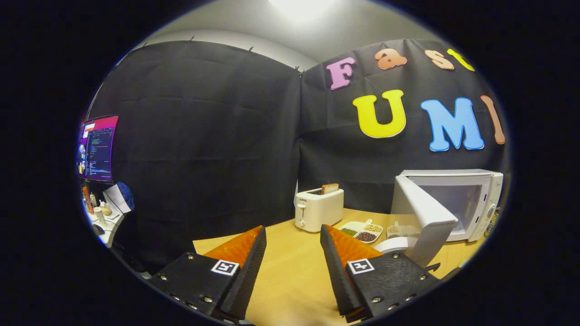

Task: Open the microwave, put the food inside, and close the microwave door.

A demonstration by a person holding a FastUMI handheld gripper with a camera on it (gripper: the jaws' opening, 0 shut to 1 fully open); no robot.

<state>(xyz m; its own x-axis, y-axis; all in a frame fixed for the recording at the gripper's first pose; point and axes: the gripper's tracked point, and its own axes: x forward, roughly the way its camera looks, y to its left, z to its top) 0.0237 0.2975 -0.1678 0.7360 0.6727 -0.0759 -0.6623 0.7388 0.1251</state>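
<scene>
Far off to the left, beyond the booth's black cloth wall, a lit computer monitor (97, 148) hangs above a small white side desk (108, 226) crowded with bottles and small items too tiny to identify, with a white-and-blue object (120, 197) beside them.

The gripper (293, 235) hangs above a light wooden table (290, 276), its two fingers spread well apart with nothing between them; bare tabletop shows in the gap. Each finger carries a small square black-and-white marker tag on its mount.

Ahead of the fingers, beyond the gap, stands a white two-slot toaster (318, 209) with a brown slice of toast (330, 188) sticking up out of a slot. Just right of the toaster lies a white divided dish (362, 231) holding green, beige and dark reddish-brown grains or beans in separate sections. Next to it sits a small clear plastic container (402, 231), its contents unclear.

A round white plate (392, 245) sits just beyond the right finger, beside the lower edge of the microwave door; whatever food it may carry cannot be made out.

To the right, at the back of the table against the cloth wall, stands a white boxy microwave oven (471, 199). Its white door (426, 217) is swung wide open toward the gripper, and the pale interior cavity is exposed. The control panel with a knob is on the microwave's right side.
</scene>
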